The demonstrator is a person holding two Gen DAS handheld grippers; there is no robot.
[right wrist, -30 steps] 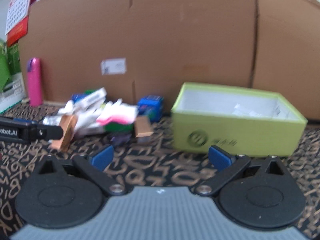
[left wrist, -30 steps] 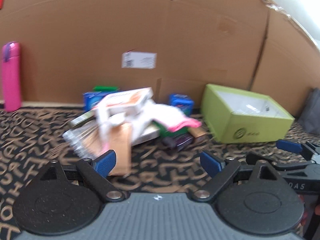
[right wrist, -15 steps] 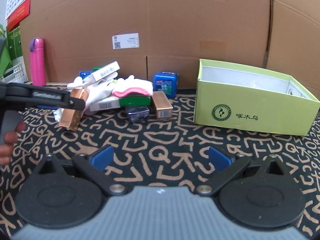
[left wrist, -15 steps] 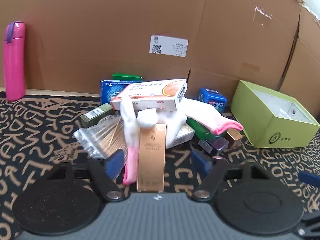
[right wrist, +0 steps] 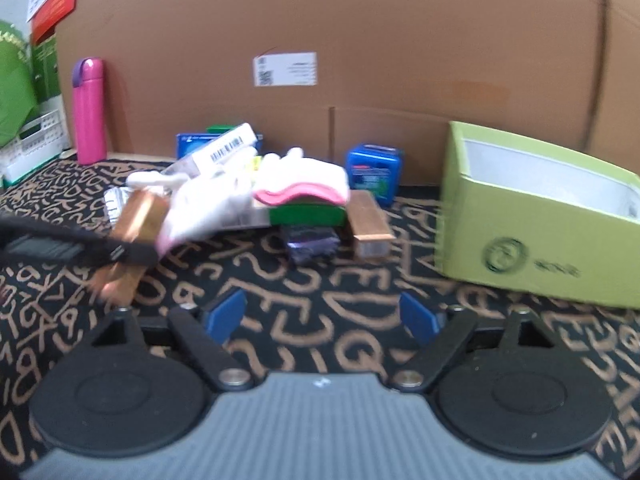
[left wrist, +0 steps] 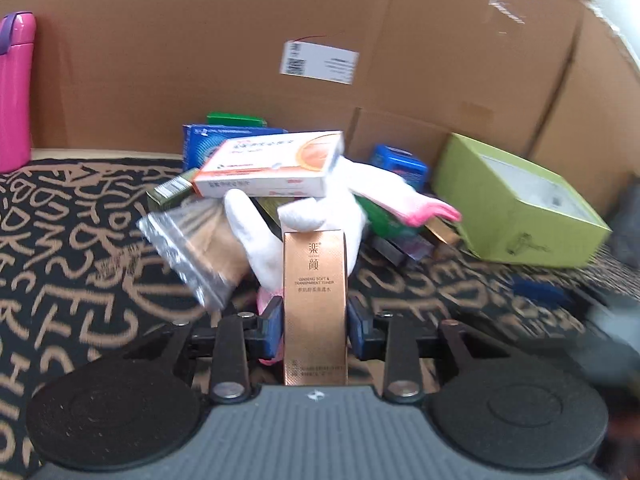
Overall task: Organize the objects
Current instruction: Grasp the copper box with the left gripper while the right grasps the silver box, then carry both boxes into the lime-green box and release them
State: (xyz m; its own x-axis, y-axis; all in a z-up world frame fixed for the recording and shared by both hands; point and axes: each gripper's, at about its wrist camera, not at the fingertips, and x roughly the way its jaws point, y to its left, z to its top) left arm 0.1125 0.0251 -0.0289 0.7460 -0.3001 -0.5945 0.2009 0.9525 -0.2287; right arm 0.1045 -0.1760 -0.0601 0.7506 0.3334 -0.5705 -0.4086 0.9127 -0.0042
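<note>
My left gripper [left wrist: 315, 330] is shut on a tall copper-coloured toner box [left wrist: 314, 280] at the near edge of a pile. The pile holds a white and orange medicine box [left wrist: 272, 168], white and pink gloves [left wrist: 384, 192], a clear bag of sticks [left wrist: 200, 248] and several small boxes. In the right wrist view the left gripper [right wrist: 120, 254] shows at the left, holding the copper box [right wrist: 138, 216]. My right gripper [right wrist: 320, 316] is open and empty above the patterned cloth. A green open box [right wrist: 540, 216] stands to the right, also in the left wrist view [left wrist: 516, 204].
A cardboard wall [right wrist: 360, 40] backs the scene. A pink bottle [right wrist: 89, 112] stands at the left against it. A blue mints box [right wrist: 374, 172], a second copper box [right wrist: 370, 220] and a dark purple box [right wrist: 310, 244] lie near the pile.
My left gripper moved in and closed its fingers on the copper toner box. My right gripper stayed open and shifted slightly.
</note>
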